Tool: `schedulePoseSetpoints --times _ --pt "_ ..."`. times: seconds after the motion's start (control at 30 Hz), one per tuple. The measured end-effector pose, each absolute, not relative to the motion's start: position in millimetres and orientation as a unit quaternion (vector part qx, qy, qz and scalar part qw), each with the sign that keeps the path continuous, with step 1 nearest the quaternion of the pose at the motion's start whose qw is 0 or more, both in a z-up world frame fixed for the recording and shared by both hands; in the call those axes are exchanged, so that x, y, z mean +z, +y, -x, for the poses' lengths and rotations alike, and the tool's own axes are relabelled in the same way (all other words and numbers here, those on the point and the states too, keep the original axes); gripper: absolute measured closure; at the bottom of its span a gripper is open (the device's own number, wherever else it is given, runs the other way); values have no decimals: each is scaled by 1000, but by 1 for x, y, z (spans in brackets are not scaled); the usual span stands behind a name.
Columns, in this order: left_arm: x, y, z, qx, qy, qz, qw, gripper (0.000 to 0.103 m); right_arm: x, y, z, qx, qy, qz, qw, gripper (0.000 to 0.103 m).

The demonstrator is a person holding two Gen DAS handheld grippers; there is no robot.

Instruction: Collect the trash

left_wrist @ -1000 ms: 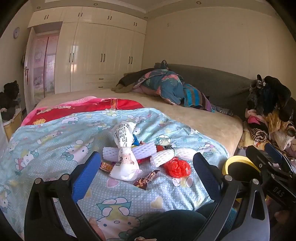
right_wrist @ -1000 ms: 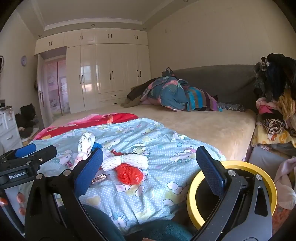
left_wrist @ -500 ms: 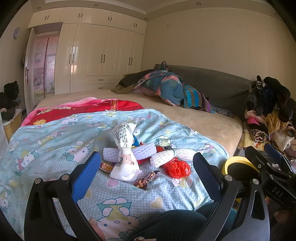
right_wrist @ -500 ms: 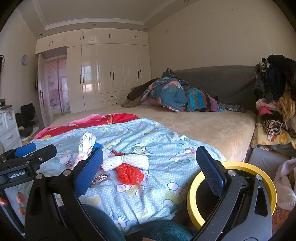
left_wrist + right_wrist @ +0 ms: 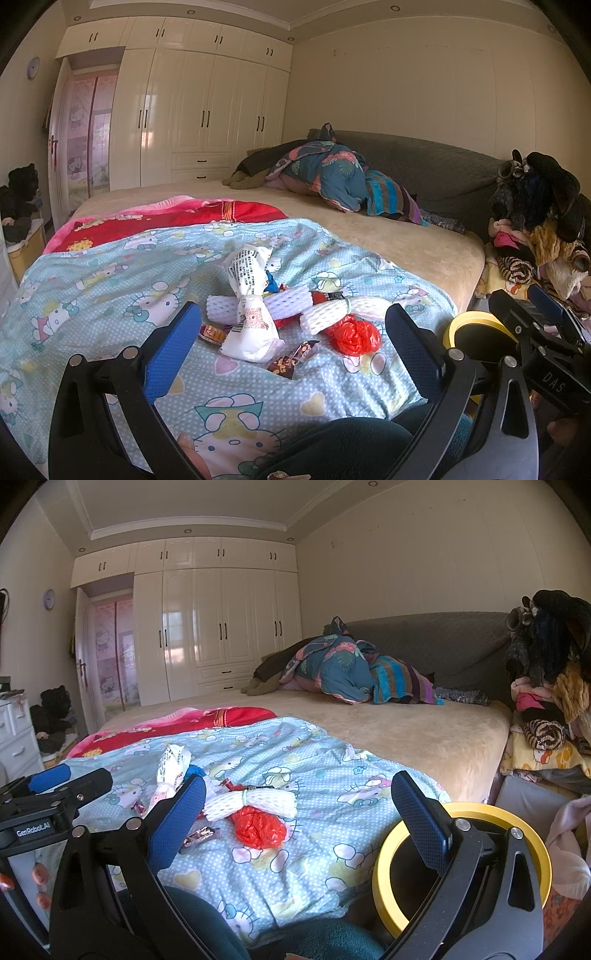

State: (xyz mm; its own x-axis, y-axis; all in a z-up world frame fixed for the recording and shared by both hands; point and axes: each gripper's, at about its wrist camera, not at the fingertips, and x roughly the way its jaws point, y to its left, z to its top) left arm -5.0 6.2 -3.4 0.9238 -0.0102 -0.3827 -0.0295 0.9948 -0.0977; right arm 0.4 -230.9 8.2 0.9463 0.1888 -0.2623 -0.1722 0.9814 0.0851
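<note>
On blue quilt [image 5: 110, 295]: trash pile untouched — white printed bag [image 5: 251, 314], foam nets [image 5: 332, 314], red plastic bag [image 5: 354, 334], candy wrappers [image 5: 291, 360]. Yellow-rimmed bin [image 5: 384, 864] beside bed, contents unseen. Left gripper [image 5: 291, 339] and right gripper [image 5: 299, 812] both spread, empty. Judged: collection not begun.

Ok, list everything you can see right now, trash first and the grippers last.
White printed bag: one, on the blanket.
Foam fruit nets: about three, white, around that bag.
Red plastic bag: one, crumpled, near the nets.
Candy wrappers: several, dark, scattered in front.
Bin: one, yellow rim, beside the bed.
Blanket: one, light blue cartoon-cat print, on the bed.
Clothes pile: one, mixed colours, right of the bed.
Left gripper: blue fingers, open.
Right gripper: blue fingers, open.
</note>
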Motion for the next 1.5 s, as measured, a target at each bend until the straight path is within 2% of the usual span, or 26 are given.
schedulePoseSetpoints --times 0.9,1.5 --pt "7 6 5 0 194 60 979 6 4 -231 -4 97 147 -31 984 10" --pt "5 70 -33 52 203 130 969 6 0 -190 -74 180 213 -33 960 10"
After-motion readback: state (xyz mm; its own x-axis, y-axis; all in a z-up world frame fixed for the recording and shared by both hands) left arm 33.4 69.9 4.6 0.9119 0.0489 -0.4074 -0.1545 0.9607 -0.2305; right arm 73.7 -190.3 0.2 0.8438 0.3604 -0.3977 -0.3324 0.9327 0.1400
